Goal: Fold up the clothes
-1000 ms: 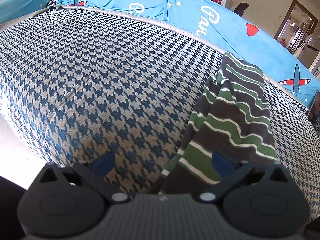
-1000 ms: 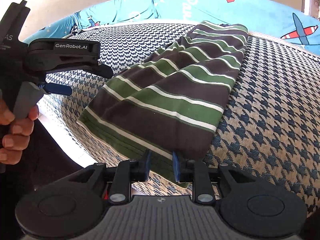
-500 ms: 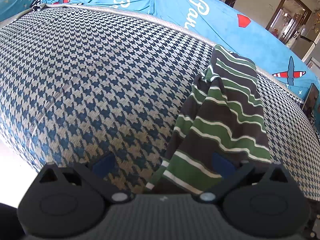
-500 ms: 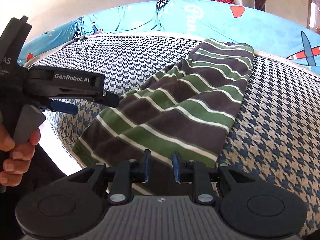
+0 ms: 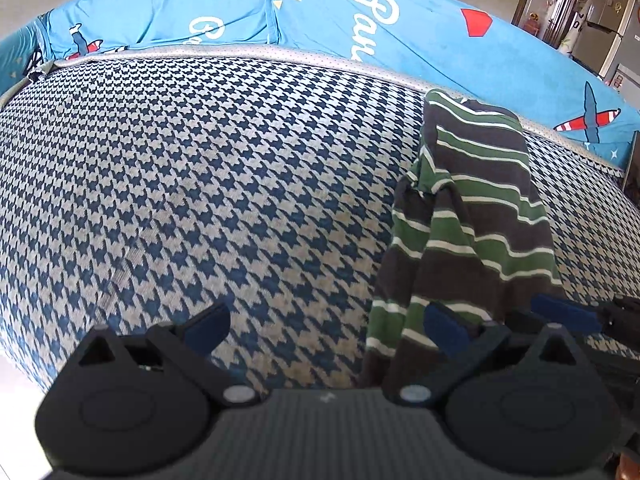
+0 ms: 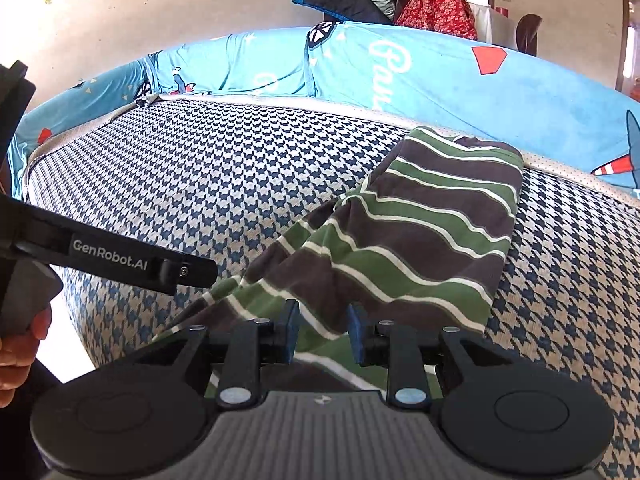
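A garment with brown, green and white stripes (image 6: 420,240) lies lengthwise on the houndstooth bed cover (image 6: 240,184). Its near end is pulled up into a ridge that runs to my right gripper (image 6: 322,332). That gripper's blue pads hold the hem between them, and its jaws are starting to open. In the left wrist view the garment (image 5: 480,208) rises at the right. My left gripper (image 5: 326,320) stands wide open over bare cover, its right finger (image 5: 440,324) in front of the garment's left edge. It grips nothing.
A blue printed sheet (image 5: 360,20) walls the bed's far side. Pillows and red floral cloth (image 6: 436,4) are piled behind it. The bed's near edge drops to a pale floor (image 6: 72,328) at lower left. A hand (image 6: 16,356) holds the left gripper's handle.
Both grippers have drawn back and risen a little. The garment's near end has lifted off the cover and bunched into a ridge toward the right gripper. The left gripper has stayed open.
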The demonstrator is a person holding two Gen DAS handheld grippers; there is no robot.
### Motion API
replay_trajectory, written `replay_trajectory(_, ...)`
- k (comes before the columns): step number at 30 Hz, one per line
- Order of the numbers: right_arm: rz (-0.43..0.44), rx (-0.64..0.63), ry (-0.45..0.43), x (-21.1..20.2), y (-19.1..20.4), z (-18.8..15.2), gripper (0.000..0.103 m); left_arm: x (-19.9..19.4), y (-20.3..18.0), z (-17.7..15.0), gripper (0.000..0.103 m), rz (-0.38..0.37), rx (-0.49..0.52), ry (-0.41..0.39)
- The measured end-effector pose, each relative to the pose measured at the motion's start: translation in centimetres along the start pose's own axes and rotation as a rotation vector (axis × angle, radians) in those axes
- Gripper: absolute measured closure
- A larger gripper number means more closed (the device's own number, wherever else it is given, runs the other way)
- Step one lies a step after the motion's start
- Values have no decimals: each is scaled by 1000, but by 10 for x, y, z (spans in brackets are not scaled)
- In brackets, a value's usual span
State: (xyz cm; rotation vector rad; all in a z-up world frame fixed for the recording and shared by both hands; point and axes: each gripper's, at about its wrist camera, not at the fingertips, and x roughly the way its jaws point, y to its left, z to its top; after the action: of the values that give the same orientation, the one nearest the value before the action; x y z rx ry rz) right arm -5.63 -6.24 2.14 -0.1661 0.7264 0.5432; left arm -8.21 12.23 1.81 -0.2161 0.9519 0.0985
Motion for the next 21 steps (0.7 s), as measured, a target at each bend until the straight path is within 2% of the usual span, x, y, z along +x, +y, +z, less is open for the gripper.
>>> replay_trajectory(7,-15,-11,-28,27,-5,22,77,18,4,25,0,18,10,6)
replay_trajectory(15,-6,4,-59,52,-15,44,77,30,13,43,0,-33,-97,30)
replay_trajectory(21,-34,-71,-71,71,-8,52,76,30,15,48,0,-36,-117,24)
